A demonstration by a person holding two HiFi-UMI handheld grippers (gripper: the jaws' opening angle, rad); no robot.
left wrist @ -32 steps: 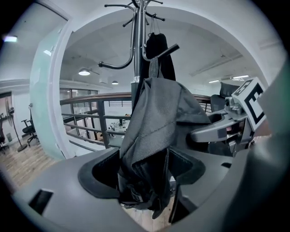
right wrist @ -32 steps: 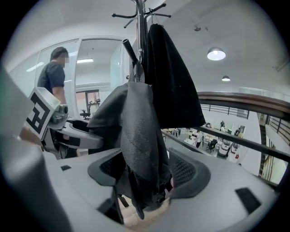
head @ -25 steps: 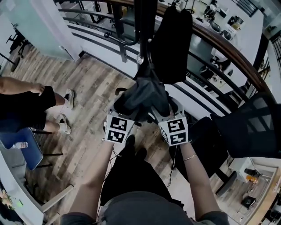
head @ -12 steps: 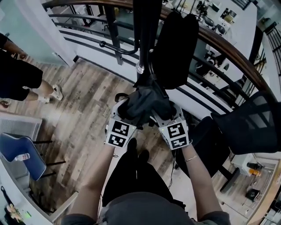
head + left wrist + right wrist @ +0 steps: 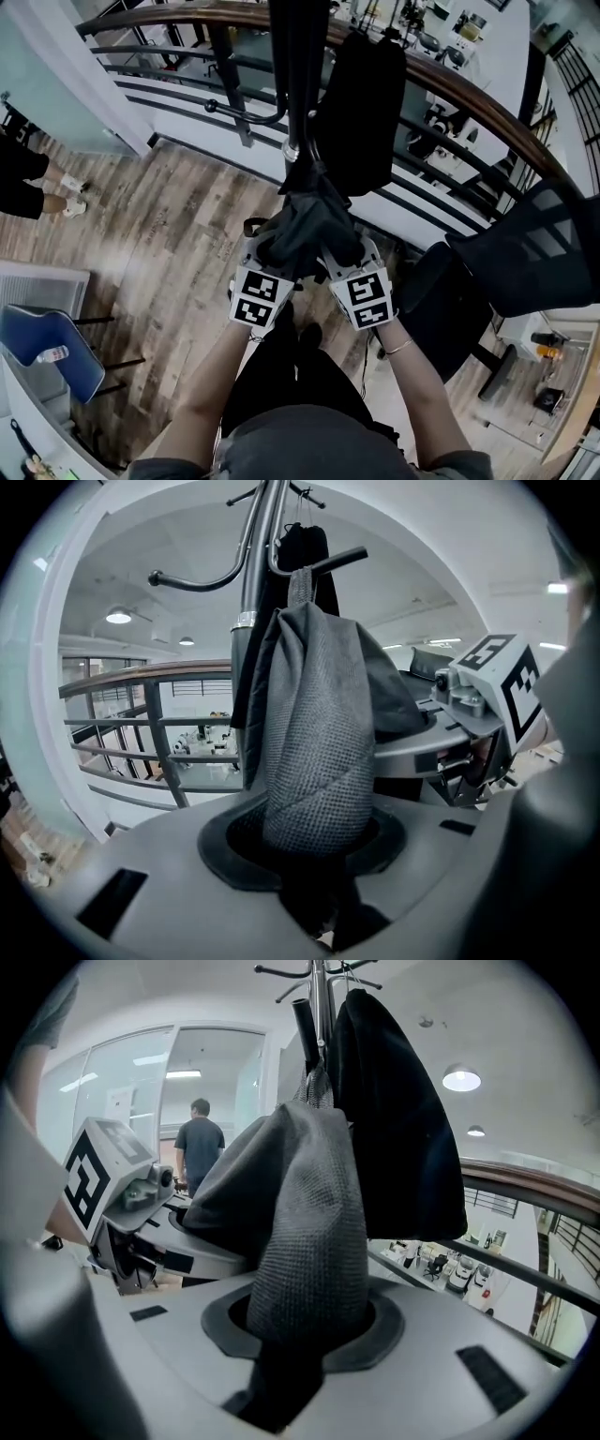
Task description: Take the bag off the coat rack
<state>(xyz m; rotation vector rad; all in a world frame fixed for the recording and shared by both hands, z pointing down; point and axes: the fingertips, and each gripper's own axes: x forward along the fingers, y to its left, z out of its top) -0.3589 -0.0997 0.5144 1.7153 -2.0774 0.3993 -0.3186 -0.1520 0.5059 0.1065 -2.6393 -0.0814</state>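
Pinching a dark grey woven-fabric bag (image 5: 309, 223) from both sides above a wood-plank floor (image 5: 169, 216), with left gripper (image 5: 274, 249) and right gripper (image 5: 337, 253) side by side. Just closed on it, each clamping a thick bunched fold of the cloth between its pads; no empty gap in either gripper view.

Hangs, not yet freed, from an upward-angled hook arm of the tall black metal coat rack (image 5: 298, 84), strap running straight up from the gathered body to that arm, just beside a black garment (image 5: 366, 103) on a neighbouring hook. Stands with long axis upright, directly ahead of and above both grippers, neither hand nearer than the other, the left on its left flank and the right on its right.

Judging by that line, calls for a lift upward and then outward along the arm to slip the strap over its tip, rather than a plain pull toward the body. Risks, otherwise, tugging the rack or dragging the garment along. Backed by a curved wooden railing (image 5: 487, 103) close behind the pole.
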